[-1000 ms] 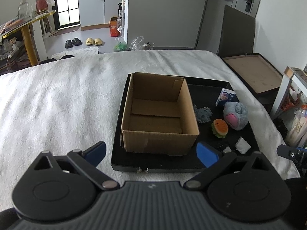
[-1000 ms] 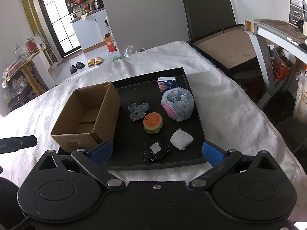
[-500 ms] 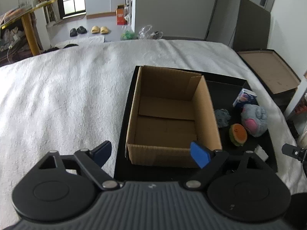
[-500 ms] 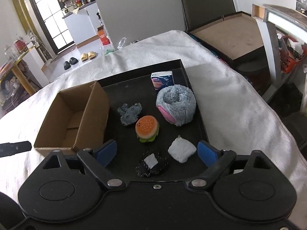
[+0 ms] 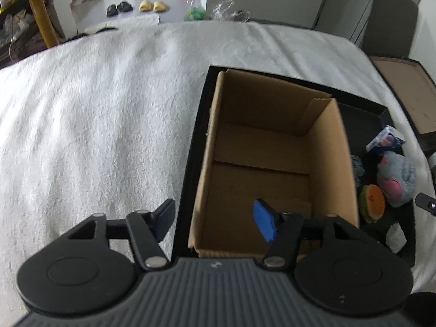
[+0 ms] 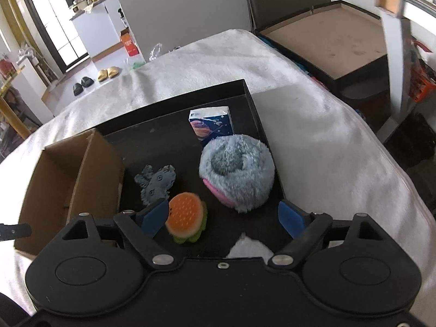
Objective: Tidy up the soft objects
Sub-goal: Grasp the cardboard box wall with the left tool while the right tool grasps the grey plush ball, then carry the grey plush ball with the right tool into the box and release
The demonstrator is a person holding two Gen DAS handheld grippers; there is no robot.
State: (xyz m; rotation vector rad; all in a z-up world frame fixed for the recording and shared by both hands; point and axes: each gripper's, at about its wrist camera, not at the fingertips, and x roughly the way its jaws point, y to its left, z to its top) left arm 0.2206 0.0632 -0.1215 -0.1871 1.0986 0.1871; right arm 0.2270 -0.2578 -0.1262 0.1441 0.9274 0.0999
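A: Left wrist view first. Your left claw [image 5: 215, 219] has just been closing to about half-spread, nothing between its pads. One pad hangs over the empty cardboard box [image 5: 275, 163]; the box's left wall lies between them at twelve o'clock.

B: And the right wrist view?

A: Your right claw [image 6: 220, 216] is wide, narrowing slightly, gripping nothing. The burger toy [image 6: 186, 218] lies at eleven o'clock by the left pad, the furry ball [image 6: 237, 171] at twelve. On the black tray [image 6: 253, 103], your right hand is nearer both.
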